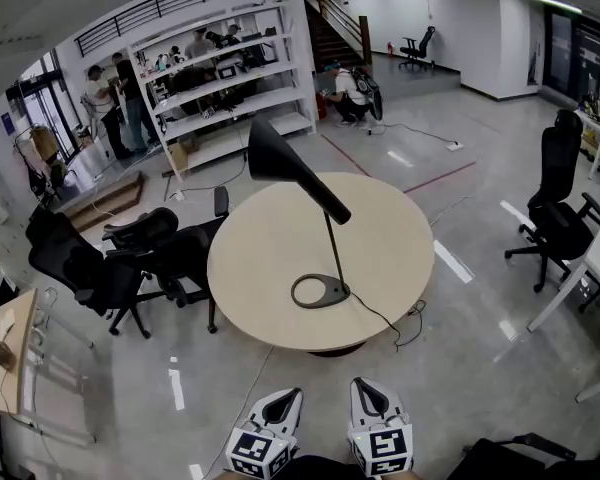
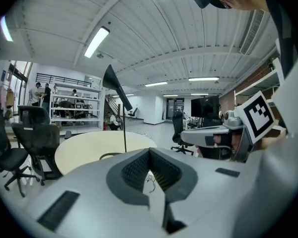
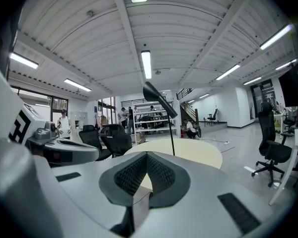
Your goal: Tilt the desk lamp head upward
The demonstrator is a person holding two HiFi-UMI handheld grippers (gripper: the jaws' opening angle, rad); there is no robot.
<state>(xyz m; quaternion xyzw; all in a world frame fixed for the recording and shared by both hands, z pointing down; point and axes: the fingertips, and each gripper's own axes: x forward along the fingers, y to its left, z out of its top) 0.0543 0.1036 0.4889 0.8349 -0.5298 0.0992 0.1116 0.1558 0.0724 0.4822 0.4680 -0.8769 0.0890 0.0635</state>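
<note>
Holding both claws short of the round table (image 1: 242, 293), you have your left gripper (image 1: 288, 400) and right gripper (image 1: 366, 392) clenched on nothing, each with its jaws pressed together. Well ahead of them the desk lamp (image 1: 332, 238) stands on the tabletop, base nearest you, its black cone head (image 1: 278, 156) widening toward your left.
</note>
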